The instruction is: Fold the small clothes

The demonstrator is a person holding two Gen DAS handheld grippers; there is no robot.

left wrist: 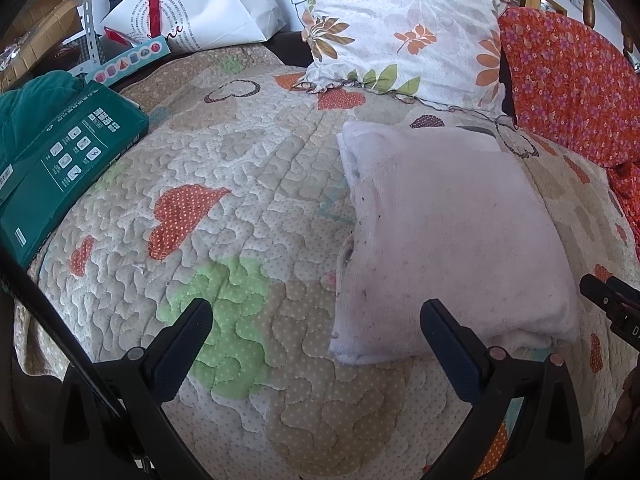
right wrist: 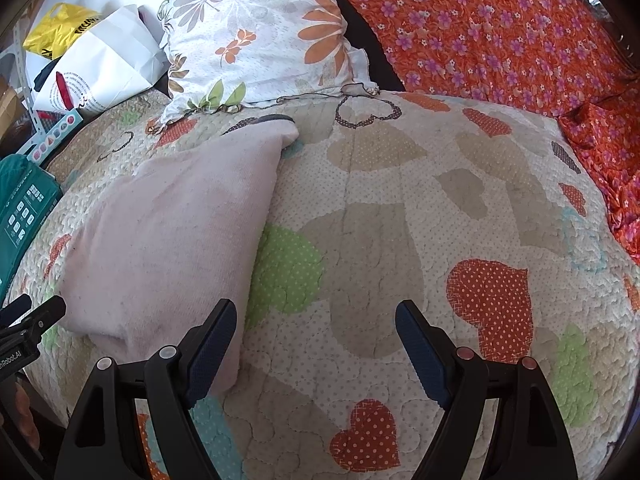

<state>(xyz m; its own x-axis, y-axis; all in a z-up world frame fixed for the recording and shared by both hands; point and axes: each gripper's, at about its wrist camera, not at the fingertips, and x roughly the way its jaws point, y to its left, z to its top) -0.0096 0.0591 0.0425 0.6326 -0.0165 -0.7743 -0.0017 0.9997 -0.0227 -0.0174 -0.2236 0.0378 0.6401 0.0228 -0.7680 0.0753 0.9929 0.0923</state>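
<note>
A pale pink garment (left wrist: 448, 236) lies folded into a thick rectangle on the heart-patterned quilt (left wrist: 240, 168). My left gripper (left wrist: 316, 320) hovers open just in front of the garment's near left corner, with only quilt between its fingers. In the right wrist view the same folded garment (right wrist: 172, 232) lies to the left on the quilt (right wrist: 380, 208). My right gripper (right wrist: 316, 324) is open over bare quilt, its left finger (right wrist: 212, 344) overlapping the garment's near right corner. Each gripper shows at the edge of the other's view, the right one (left wrist: 612, 304) and the left one (right wrist: 28, 320).
A floral white pillow (left wrist: 400, 24) and an orange flowered cloth (left wrist: 568, 80) lie at the back of the bed. A green box (left wrist: 60, 164) sits at the left edge, with a white paper bag (left wrist: 192, 12) and clutter behind it.
</note>
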